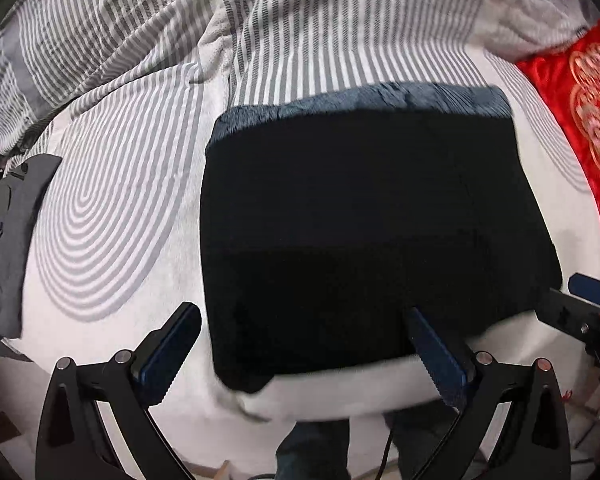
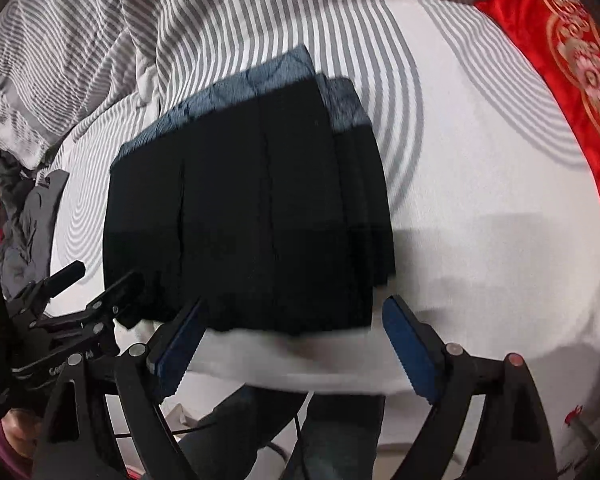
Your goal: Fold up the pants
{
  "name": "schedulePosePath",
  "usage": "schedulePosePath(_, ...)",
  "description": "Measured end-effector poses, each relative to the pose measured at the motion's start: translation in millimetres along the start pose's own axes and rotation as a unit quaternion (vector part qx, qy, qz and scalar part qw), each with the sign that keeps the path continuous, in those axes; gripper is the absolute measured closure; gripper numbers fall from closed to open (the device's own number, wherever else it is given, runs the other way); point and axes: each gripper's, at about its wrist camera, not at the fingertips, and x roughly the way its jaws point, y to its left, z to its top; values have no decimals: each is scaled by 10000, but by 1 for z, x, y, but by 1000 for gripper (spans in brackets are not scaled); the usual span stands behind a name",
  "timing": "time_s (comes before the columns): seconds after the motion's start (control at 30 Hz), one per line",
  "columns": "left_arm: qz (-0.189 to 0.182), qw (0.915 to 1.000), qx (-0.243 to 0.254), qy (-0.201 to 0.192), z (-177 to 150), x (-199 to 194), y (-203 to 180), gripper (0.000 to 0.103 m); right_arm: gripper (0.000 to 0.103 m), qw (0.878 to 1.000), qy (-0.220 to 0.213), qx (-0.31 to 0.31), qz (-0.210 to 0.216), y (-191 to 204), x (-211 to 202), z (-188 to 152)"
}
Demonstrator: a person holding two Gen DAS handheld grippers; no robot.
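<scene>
The black pants [image 1: 360,232] lie folded into a compact rectangle on the bed, with a blue-grey inner band showing along the far edge. My left gripper [image 1: 306,344] hovers above the near edge of the pants, jaws wide open with nothing between them. In the right wrist view the same pants [image 2: 240,208] lie just beyond my right gripper [image 2: 294,340], which is also open and empty above the near edge. Each gripper shows in the other's view: the right gripper [image 1: 580,300] at the far right, the left gripper [image 2: 100,280] at the left.
The bed sheet [image 1: 112,220] is white with grey concentric stripes. A crumpled striped duvet [image 1: 140,20] lies at the back. A red cushion [image 1: 580,100] sits at the right, a grey garment [image 1: 8,220] at the left. A person's jeans-clad legs [image 2: 320,432] stand at the bed's near edge.
</scene>
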Motion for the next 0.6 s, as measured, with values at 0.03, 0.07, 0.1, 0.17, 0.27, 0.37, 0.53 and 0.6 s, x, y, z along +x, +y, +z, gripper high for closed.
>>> schedulePosePath(0.03, 7, 10000, 34, 9, -4, -4, -2, 0, 12, 10000, 3, -9, -19, 1, -2, -3)
schedulePosePath(0.07, 19, 10000, 59, 15, -6, -7, -4, 0, 12, 10000, -10, -43, -75, 4, -6, -7)
schedulePosePath(0.1, 68, 9999, 82, 11, -9, -12, -5, 0, 12, 9999, -26, -79, -119, 7, -9, -9)
schedulePosePath(0.17, 130, 9999, 103, 19, -12, -17, -7, 0, 12, 9996, -83, -173, -226, 14, -17, -12)
schedulePosePath(0.27, 187, 9997, 131, 63, -17, -27, -8, 0, 12, 9990, -191, -246, -306, 25, -32, -17)
schedulePosePath(0.37, 220, 9996, 152, 78, -22, -38, -5, 0, 12, 9988, -250, -255, -328, 31, -45, -20)
schedulePosePath(0.53, 208, 9998, 40, 67, -28, -56, 1, 0, 12, 9989, -238, -246, -321, 40, -55, -20)
schedulePosePath(0.6, 227, 9997, 50, 42, -30, -62, 3, 0, 12, 9987, -241, -267, -350, 44, -59, -22)
